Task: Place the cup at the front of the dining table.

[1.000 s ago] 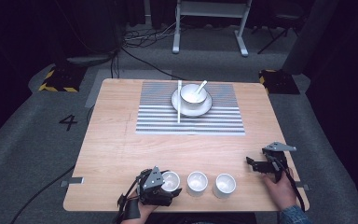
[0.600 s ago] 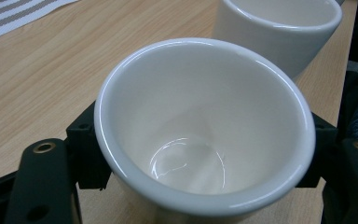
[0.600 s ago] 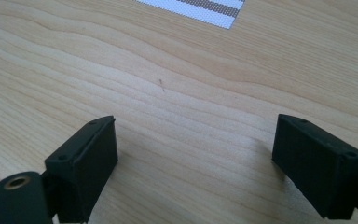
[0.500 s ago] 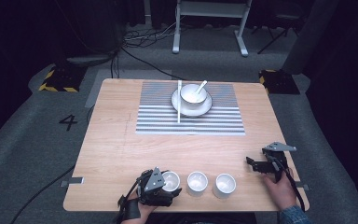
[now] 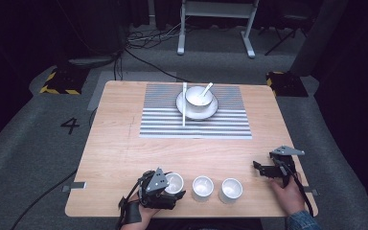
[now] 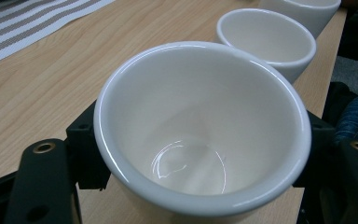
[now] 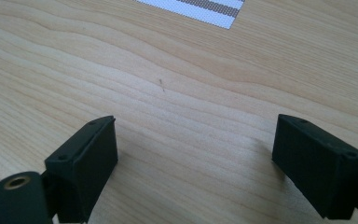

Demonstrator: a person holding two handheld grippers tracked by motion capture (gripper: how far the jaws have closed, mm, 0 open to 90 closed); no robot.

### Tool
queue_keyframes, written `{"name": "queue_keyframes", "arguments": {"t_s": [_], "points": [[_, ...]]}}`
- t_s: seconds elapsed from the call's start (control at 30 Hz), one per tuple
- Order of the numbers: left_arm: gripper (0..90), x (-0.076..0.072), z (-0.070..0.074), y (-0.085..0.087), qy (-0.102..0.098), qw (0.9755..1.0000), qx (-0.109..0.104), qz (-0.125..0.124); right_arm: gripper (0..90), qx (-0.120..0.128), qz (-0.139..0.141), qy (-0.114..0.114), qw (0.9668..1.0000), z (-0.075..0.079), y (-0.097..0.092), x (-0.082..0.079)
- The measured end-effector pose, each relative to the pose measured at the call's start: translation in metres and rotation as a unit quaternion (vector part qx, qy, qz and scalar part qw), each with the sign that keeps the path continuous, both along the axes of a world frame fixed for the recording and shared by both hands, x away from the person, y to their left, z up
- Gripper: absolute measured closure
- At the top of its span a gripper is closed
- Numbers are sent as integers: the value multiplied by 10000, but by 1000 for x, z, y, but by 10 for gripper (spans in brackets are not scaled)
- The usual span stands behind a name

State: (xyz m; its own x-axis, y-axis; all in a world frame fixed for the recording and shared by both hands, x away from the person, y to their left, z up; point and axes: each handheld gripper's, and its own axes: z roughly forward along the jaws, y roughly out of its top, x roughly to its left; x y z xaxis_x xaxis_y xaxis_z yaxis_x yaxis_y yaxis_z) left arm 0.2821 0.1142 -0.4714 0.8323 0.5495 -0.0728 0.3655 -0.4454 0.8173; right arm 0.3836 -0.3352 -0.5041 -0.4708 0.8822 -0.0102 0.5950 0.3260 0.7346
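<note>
I see a glossy white glazed ceramic cup (image 6: 200, 135), smooth inside, on the matt pale wood-grain counter (image 6: 51, 79); the striped woven placemat (image 5: 195, 123) looks coarse.

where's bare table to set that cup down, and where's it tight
Free: the wide wood band between the striped mat and the cup row, and the strip left of the mat. The right gripper hangs open over bare wood.

Crowded: the near edge, where the left gripper grips the cup beside two more cups. The bowl takes mid-mat.

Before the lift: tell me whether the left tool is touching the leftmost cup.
Touching. In the left gripper view, the left tool has both jaws pressed against opposite sides of the leftmost cup.
</note>
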Motion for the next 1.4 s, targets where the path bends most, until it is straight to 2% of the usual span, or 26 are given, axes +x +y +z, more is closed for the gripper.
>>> {"name": "queue_keyframes", "arguments": {"t_s": [0.2,0.5,0.6,0.77,0.93,1.17,1.4], "points": [[266,3,9,3,154,9999,21,8,141,1,-1,-1,10000,0,0,0],[266,11,29,8,114,9999,-47,-73,132,0,-19,21,10000,0,0,0],[266,15,36,10,86,9998,-139,-59,111,-16,-63,36,10000,0,0,1],[266,29,51,16,49,9997,-252,14,103,-17,-91,46,9999,0,0,1],[266,38,58,20,28,9996,-283,75,98,-15,-103,58,9999,0,0,1],[266,56,74,27,-67,9995,-283,142,98,-15,-102,58,9999,0,0,1],[266,71,84,32,-120,9994,-254,207,98,-16,-102,57,9999,0,0,1]]}}
